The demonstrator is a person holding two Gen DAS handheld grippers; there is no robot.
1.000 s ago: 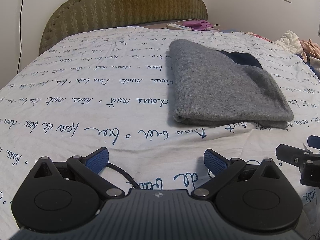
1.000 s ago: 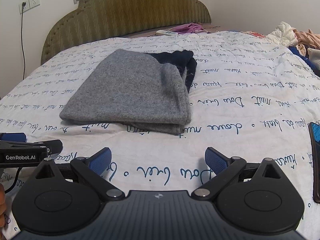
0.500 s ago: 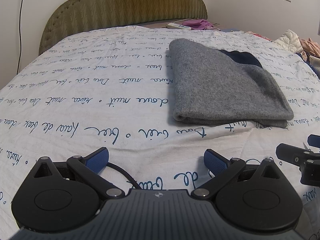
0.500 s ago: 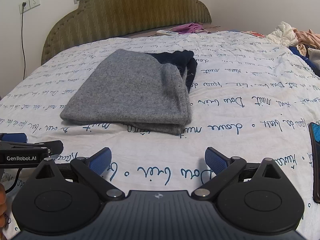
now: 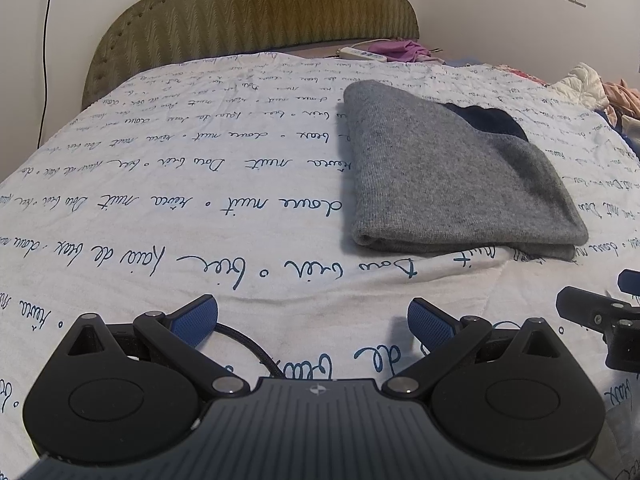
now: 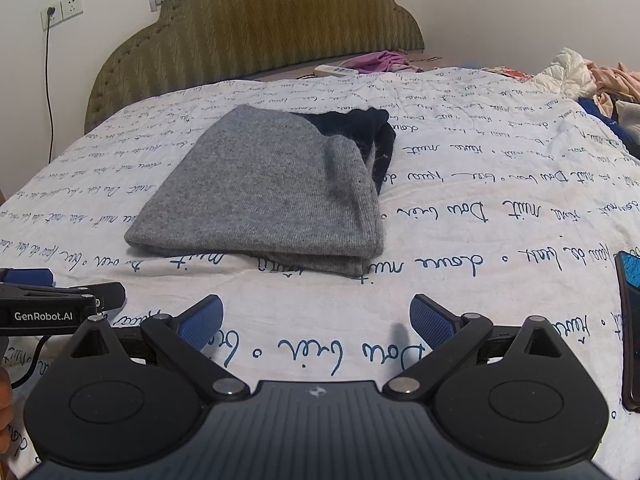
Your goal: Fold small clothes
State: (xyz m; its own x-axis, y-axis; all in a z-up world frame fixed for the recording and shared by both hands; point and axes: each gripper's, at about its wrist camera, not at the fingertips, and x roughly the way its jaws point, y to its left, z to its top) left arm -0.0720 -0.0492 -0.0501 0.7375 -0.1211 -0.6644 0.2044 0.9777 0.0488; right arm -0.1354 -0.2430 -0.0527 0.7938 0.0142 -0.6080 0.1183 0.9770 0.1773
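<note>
Since both of my tools hang low over the bed with nothing between their fingers, I judge the grey knit garment [image 6: 264, 192] by how it lies. My left gripper [image 5: 312, 318] has its blue pads spread wide apart, and so does my right gripper [image 6: 316, 318]; neither touches cloth. The garment rests flat on the white bedspread [image 5: 180, 200] printed with blue script, ahead of both tools and between them, to the right in the left view and to the left in the right view. It already looks folded into a tidy rectangle, with at least 2 layers showing along the near edge [image 6: 320, 262] and a dark navy part [image 6: 360, 128] peeking out at the far right corner.

It looks like soft wool knit: light, limp, a bit stretchy, likely to sag and slide open if lifted by 1 point. I would pinch through all the layers at the 2 near corners, 1 per gripper, so the fold stays together. The quilted cover beneath is soft too, so a deep pinch could catch it along with the garment.
</note>
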